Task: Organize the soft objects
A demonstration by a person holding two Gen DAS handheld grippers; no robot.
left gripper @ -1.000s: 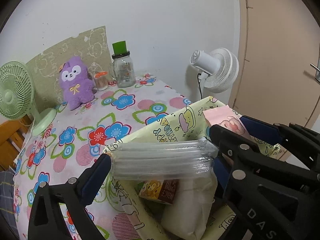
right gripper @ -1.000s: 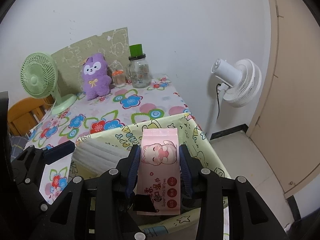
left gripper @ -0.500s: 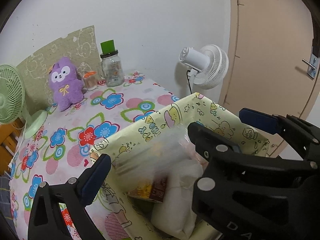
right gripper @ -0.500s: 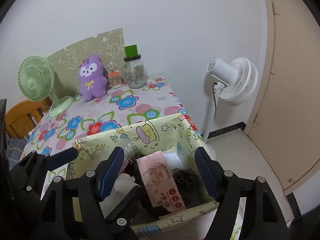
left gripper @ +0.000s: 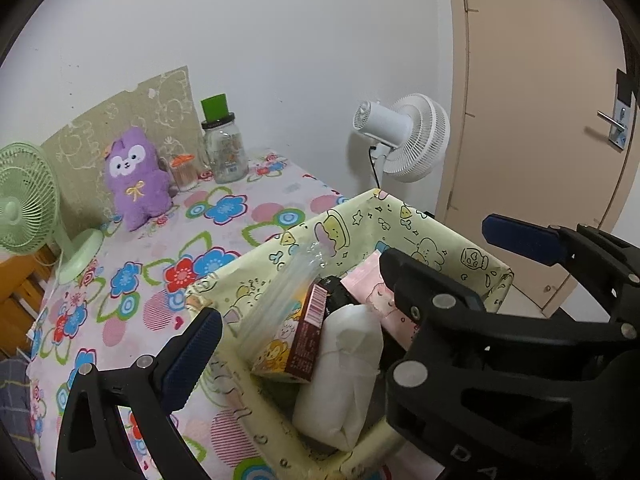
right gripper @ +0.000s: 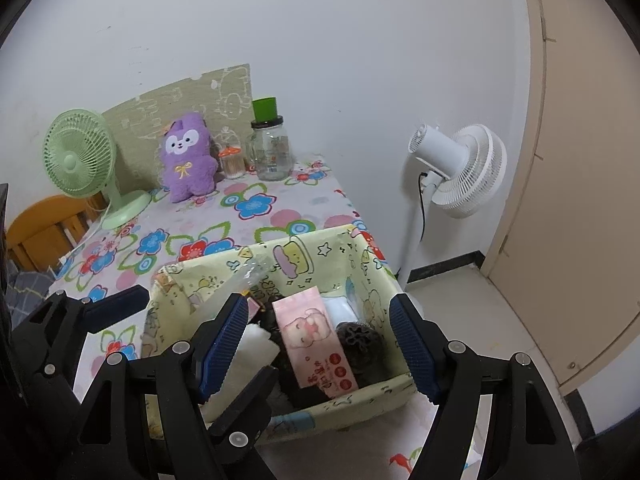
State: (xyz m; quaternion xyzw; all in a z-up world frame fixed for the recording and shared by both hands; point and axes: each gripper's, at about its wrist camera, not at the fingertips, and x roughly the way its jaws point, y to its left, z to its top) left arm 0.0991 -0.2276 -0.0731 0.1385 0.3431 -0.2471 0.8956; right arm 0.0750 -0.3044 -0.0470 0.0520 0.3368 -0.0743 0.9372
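R gripper (right gripper: 320,344) stood spread over the fabric storage bin (right gripper: 288,256), nothing pinched; pink wipes pack (right gripper: 316,340) lay inside. L gripper (left gripper: 340,312) also spread, empty, w/ clear plastic pack (left gripper: 280,296) in bin.

Floral tbl (right gripper: 256,216): fabric box (right gripper: 280,258), plush (right gripper: 186,160), jar (right gripper: 272,152), grn fan (right gripper: 80,160).

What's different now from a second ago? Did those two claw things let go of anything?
Yes. The right gripper opened and dropped the pink wipes pack into the yellow basket. The left gripper released the clear plastic packet, now leaning inside the basket. The purple plush toy, jar and green fan stayed put.
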